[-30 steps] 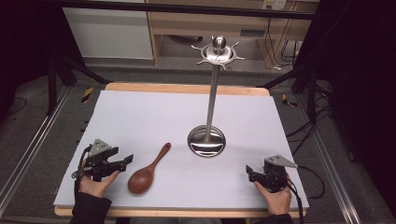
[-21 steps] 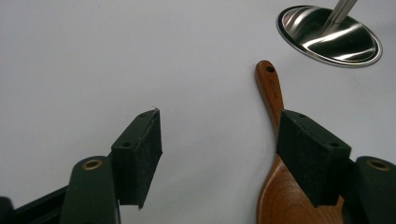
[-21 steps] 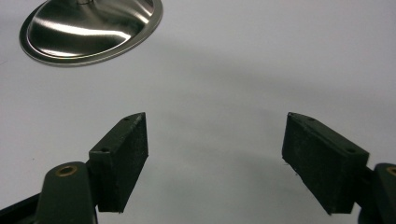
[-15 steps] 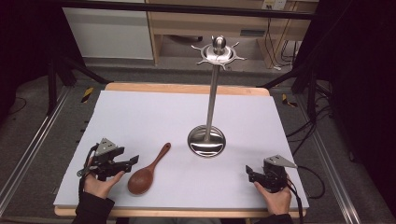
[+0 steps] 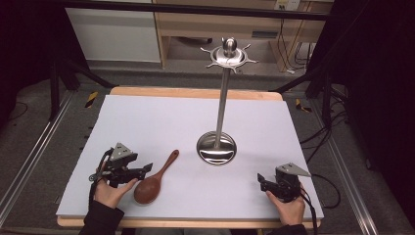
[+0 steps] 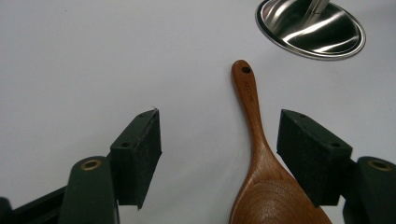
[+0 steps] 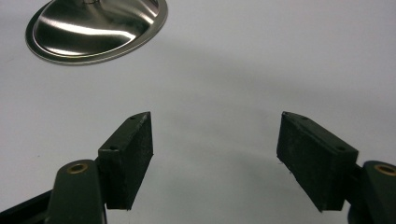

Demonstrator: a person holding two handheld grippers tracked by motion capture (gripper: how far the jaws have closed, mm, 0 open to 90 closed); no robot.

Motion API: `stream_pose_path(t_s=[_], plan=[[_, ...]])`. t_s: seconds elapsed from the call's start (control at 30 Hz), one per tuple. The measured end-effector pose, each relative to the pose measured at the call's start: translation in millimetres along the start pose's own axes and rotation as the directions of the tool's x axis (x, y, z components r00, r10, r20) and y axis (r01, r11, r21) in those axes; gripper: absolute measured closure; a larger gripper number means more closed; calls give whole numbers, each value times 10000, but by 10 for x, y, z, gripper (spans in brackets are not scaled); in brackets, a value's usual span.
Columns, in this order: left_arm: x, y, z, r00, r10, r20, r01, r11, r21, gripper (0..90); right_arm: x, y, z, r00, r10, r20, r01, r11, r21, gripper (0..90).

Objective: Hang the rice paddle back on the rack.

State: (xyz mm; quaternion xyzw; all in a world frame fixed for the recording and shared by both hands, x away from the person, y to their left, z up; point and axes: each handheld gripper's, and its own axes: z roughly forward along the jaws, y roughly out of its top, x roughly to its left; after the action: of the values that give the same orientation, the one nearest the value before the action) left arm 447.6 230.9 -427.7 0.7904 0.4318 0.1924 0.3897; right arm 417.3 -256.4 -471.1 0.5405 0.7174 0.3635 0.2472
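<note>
At the near left of the white table surface [image 5: 147, 122], the black two-jaw left gripper [image 5: 145, 169] sat low in the person's left hand [image 5: 110, 192], its jaws spread wide and gripping nothing. Seen from the left gripper view, the gripper [image 6: 219, 154] pointed toward the far side, and the brown wooden spoon with a rounded bowl and a slim handle [image 6: 261, 172] lay between the two black pads — close beside the right-hand pad [image 6: 310, 154], with clear space on the side of the other; whether that pad touched the wood could not be told. In the high view the spoon [image 5: 154, 181] lay flat near the front edge, bowl nearest the person, handle slanting away to the far right toward the shiny steel stand with a round dished base [image 5: 217, 148], an upright pole and a spoked ring of hooks on top. A small hole showed at the handle's end. Stand and spoon were apart. At the near right, the black right gripper [image 5: 260, 179] rested in the right hand [image 5: 288, 208] — jaws likewise wide, over bare white surface, with the steel base [image 7: 93, 28] beyond them to the far left.
</note>
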Motion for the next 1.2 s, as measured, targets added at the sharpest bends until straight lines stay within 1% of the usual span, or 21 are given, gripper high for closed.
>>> stream_pose_path(t_s=[0.03,0.07,0.13,0.17,0.23,0.3,0.33,0.37,0.53,0.77,0.87,0.93,0.97,1.03,1.1,1.13,1.2], plan=[[2,8,4,10000,65,-12,-65,10000,43,299,0,-1,0,10000,12,-2,-12,10000,5,273],[-1,15,14,10000,9,-14,-9,10000,44,299,-1,-1,1,10000,14,-2,-14,10000,-2,274],[-2,35,33,10000,32,25,-32,9999,133,299,0,-2,1,10000,9,-23,-9,10000,23,275],[-3,45,44,9999,96,61,-97,9998,173,302,3,-3,0,10000,21,-29,-20,10000,25,276],[-16,72,75,9998,207,60,-209,9992,349,319,3,1,5,10000,-64,34,64,10000,-3,279],[-33,110,116,9995,313,65,-316,9981,536,321,3,3,-7,10000,20,7,-20,10000,-64,287],[-47,124,139,9995,282,114,-288,9980,563,323,3,6,-12,10000,13,-29,-14,9999,-135,291],[-56,137,156,9993,345,168,-356,9972,659,324,-1,8,-15,10000,-2,-11,2,9999,-149,295],[-102,174,202,9975,679,186,-695,9918,1073,324,-15,10,-13,10000,48,-50,-48,9999,-140,310],[-134,240,224,9962,753,427,-800,9890,1243,334,-6,21,-20,9999,3,-134,-4,9999,-131,345],[-170,270,250,9936,1028,463,-1084,9840,1414,344,-1,23,-20,9999,22,-165,-24,9999,-118,356],[-201,280,270,9923,1127,518,-1194,9810,1531,352,-7,23,-20,9999,-21,-166,19,10000,-97,364],[-217,281,281,9922,1109,574,-1187,9802,1584,354,-6,23,-22,9998,-31,-188,29,9999,-106,368],[-241,283,308,9900,1195,754,-1309,9763,1722,370,-4,23,-26,9998,-21,-220,19,9999,-98,375],[-263,282,336,9880,1312,818,-1446,9713,1887,373,-3,24,-26,9997,-46,-248,43,9999,-98,380],[-271,284,351,9871,1375,819,-1514,9680,2003,378,-3,23,-25,9996,-53,-261,51,9999,-87,383],[-291,278,383,9872,1393,772,-1525,9665,2065,395,1,22,-22,9995,-61,-295,60,10000,-42,391]])
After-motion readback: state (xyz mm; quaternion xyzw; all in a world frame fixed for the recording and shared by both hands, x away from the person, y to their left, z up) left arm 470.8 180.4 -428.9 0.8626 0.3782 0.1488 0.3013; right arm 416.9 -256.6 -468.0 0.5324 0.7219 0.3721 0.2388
